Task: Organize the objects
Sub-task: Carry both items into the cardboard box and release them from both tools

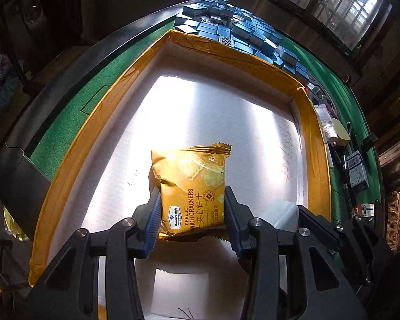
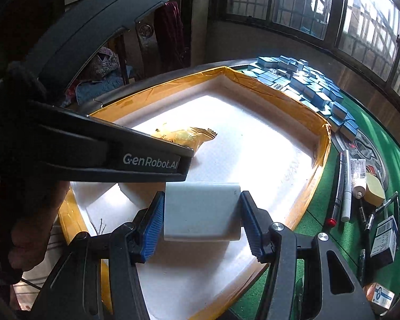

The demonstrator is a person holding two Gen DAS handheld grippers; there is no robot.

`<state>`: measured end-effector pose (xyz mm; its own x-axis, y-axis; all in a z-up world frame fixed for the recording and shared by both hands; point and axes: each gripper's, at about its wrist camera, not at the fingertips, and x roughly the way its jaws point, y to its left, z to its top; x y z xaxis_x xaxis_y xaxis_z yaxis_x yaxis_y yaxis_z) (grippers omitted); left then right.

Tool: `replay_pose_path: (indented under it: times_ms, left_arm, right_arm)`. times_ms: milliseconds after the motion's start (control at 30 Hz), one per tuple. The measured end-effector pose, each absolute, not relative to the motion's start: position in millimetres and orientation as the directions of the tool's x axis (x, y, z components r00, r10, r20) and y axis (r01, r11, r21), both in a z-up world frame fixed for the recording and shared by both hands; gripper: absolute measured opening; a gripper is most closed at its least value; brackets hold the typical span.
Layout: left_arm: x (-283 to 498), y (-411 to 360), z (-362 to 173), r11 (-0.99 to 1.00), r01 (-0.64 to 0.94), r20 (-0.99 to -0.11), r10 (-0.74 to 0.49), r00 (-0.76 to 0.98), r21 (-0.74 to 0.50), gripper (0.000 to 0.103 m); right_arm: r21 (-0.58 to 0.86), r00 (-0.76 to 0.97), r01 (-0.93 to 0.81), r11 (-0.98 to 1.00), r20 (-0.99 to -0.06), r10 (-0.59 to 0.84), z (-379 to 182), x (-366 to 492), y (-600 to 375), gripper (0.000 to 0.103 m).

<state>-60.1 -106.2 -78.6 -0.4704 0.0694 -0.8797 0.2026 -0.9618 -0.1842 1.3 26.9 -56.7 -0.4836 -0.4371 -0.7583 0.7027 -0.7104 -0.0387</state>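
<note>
The left gripper (image 1: pixel 192 213) has its jaws clamped on a crinkled yellow foil cracker packet (image 1: pixel 190 189) over the white, yellow-taped shallow box (image 1: pixel 314 138). The right gripper (image 2: pixel 201 213) has its jaws clamped on a smooth white rectangular block (image 2: pixel 201 210) there too.

Cracker pack (image 1: pixel 190 194): gold-yellow w/ orange lettering, white logo patch, pale cracker print; block (image 2: pixel 202 211): plain pale grey. Box (image 1: pixel 114 101): white inside w/ glare, rim in yellow-orange tape; table (image 1: pixel 64 122): green felt, dark edge. Tiles (image 1: pixel 242 30): blue backs, some white faces; gripper pads (image 2: pixel 153 226): ribbed blue on black.
</note>
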Motion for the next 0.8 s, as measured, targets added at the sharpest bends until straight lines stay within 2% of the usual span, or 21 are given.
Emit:
replay_pose_path:
  times_ms: [200,400,533,800]
  left_arm:
    - [-58,-112,-78,-0.949,0.216,-0.868,0.098,-0.486,-0.229,0.044]
    - [-55,-120,-71,-0.918,0.261,-0.835,0.12,-0.538,-0.3,0.055]
    - [-53,-120,-64,-0.916,0.265,-0.815,0.103,-0.57,-0.301,0.062]
    - [-47,-106,-45,-0.938,0.248,-0.736,0.011,-0.677,-0.242,0.065]
  right_arm:
    - [-0.044,-0.497,0.701,-0.712,-0.746,-0.443,-58,2,27,0.051]
    - [-0.005,-0.498,0.714,-0.7,-0.707,-0.502,-51,9,32,0.055]
    - [0.018,-0.504,0.722,-0.691,-0.671,-0.544,-43,14,38,0.061]
    - [0.17,-0.475,0.707,-0.686,-0.604,-0.64,-31,11,69,0.064]
